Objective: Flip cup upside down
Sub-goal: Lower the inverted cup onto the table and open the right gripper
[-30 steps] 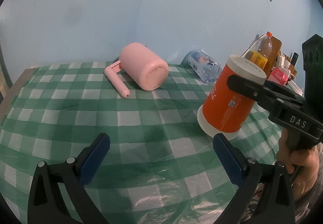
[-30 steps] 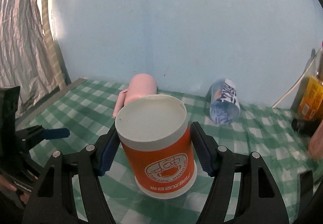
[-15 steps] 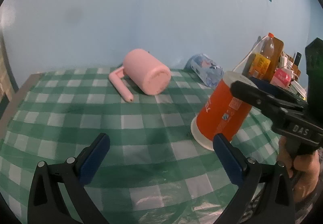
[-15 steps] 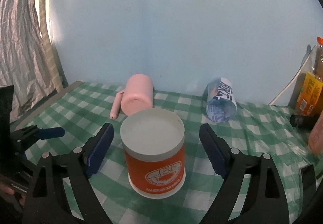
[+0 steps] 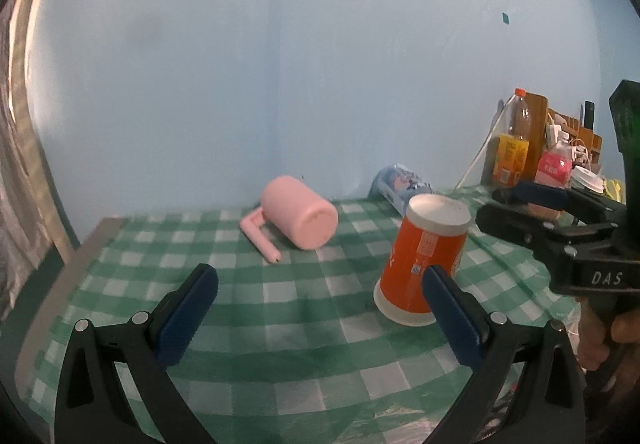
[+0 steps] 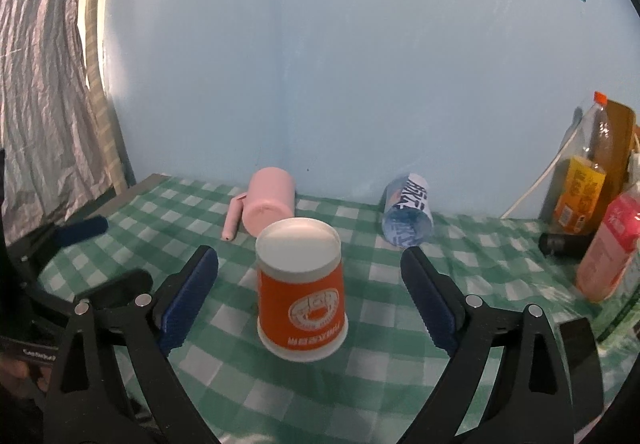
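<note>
An orange paper cup [image 6: 302,286] with a white base stands upside down on the green checked tablecloth [image 6: 372,364], rim down; it also shows in the left wrist view [image 5: 424,258]. My right gripper [image 6: 310,296] is open, its blue pads on either side of the cup and clear of it, pulled back toward me. In the left wrist view the right gripper [image 5: 536,211] is right of the cup. My left gripper [image 5: 320,312] is open and empty, to the left of the cup.
A pink mug [image 6: 268,203] lies on its side at the back, and a blue printed cup [image 6: 408,211] lies on its side to its right. Bottles and a pink container [image 6: 608,248] stand at the right edge. A wall is close behind.
My right gripper opened, let go of the orange cup and drew back from it. The cup now stands free, upside down. The left gripper also backed away a little.
</note>
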Demonstrator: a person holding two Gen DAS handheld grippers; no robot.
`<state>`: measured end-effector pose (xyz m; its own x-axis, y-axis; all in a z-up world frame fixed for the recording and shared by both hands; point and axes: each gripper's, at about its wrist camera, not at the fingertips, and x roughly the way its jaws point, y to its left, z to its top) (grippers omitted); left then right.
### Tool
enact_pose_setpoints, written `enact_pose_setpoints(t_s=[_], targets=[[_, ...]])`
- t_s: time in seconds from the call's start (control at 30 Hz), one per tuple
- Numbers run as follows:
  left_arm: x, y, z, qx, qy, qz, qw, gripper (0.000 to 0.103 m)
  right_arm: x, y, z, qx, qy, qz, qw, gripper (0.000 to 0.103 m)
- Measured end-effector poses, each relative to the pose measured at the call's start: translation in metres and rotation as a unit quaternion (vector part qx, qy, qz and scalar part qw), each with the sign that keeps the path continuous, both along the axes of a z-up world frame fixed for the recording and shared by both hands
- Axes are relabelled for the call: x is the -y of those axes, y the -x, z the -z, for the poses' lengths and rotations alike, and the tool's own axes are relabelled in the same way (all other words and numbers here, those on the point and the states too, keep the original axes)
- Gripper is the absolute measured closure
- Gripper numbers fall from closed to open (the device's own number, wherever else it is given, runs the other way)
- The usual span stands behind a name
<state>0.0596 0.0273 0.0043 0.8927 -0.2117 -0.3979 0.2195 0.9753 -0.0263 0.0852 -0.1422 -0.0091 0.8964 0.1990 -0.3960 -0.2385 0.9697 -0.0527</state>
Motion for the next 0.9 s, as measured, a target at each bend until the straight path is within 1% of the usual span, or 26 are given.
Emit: enact_pose_setpoints(t_s=[0.17, 0.3, 0.5, 0.67, 0.9], targets=[[-0.003, 0.011, -0.006, 0.012, 0.007, -0.006, 0.9999, 0.0, 0.007, 0.013, 0.002, -0.005, -0.003, 0.012, 1.0, 0.011], [-0.002, 0.017, -0.008, 0.022, 0.001, -0.015, 0.9996, 0.0, 0.012, 0.021, 0.002, -0.005, -0.004, 0.027, 1.0, 0.011], [-0.001, 0.023, -0.009, 0.017, 0.003, -0.012, 0.9998, 0.0, 0.019, 0.03, -0.002, -0.003, -0.004, 0.04, 0.999, 0.011], [0.001, 0.027, -0.009, 0.014, 0.003, -0.011, 0.9998, 0.0, 0.016, 0.036, -0.004, 0.004, 0.002, 0.044, 0.999, 0.011], [0.007, 0.025, -0.003, 0.008, -0.016, -0.025, 0.9995, 0.0, 0.013, 0.032, -0.001, -0.001, 0.005, 0.038, 0.999, 0.011]])
